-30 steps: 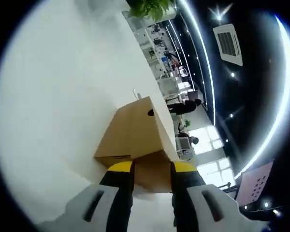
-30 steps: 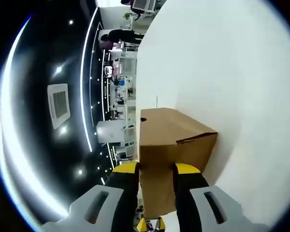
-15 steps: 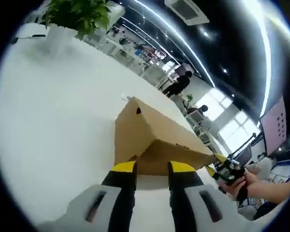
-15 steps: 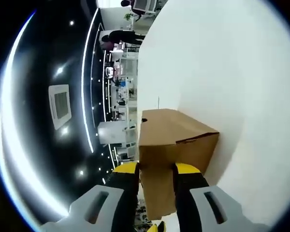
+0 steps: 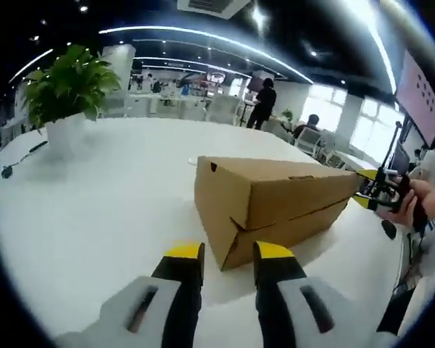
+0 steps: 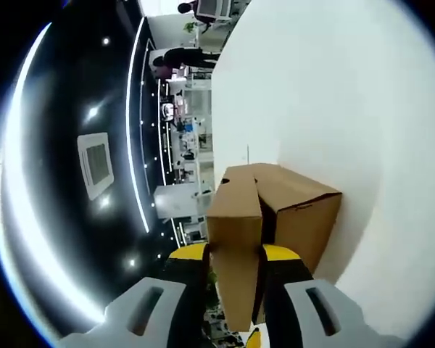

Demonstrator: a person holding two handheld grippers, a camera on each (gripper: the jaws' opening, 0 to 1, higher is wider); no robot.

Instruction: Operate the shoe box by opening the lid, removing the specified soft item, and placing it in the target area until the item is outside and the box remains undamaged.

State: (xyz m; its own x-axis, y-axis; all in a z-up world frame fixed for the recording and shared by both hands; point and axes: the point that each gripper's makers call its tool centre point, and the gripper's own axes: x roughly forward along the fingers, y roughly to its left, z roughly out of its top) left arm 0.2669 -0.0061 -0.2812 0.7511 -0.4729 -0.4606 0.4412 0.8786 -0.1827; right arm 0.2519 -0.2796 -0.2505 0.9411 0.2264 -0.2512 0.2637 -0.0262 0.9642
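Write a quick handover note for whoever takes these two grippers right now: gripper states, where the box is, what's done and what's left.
Right gripper: shut on the lid edge at one end of the shoe box, lid lifted a crack.
Left gripper: open, just short of the box's near end, touching nothing.
Box lies on the white table, cardboard intact.
Done: lid started.
Left: open the lid fully, take out the soft item (hidden inside), place it in the target area.

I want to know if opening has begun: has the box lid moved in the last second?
Yes. In the right gripper view the lid, clamped in the right gripper, has lifted away from the box body, opening a gap.
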